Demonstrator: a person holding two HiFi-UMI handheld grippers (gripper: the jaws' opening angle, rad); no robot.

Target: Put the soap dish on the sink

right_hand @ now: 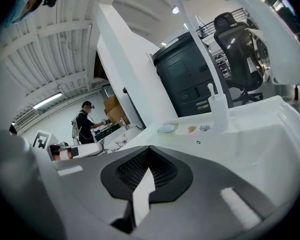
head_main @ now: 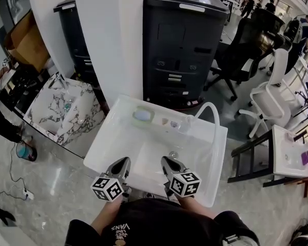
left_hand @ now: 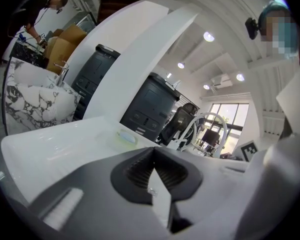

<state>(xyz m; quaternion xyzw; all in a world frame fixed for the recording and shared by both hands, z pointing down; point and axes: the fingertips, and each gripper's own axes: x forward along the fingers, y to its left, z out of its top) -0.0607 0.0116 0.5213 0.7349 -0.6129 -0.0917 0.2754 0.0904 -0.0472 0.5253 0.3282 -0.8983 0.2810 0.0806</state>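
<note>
The sink's (head_main: pixel 100 143) basin lies open across its whole width, with bare white walls. Its back ledge is more crowded: the soap dish (head_main: pixel 143 116) at the left, small bits (head_main: pixel 167 122) in the middle, and the arched tap (head_main: pixel 216 119) curving over the right rear corner. Close behind the ledge, a black cabinet (head_main: pixel 182 50) and a white pillar (head_main: pixel 108 40) block any reach beyond. Open floor (head_main: pixel 56 183) lies to the left.
</note>
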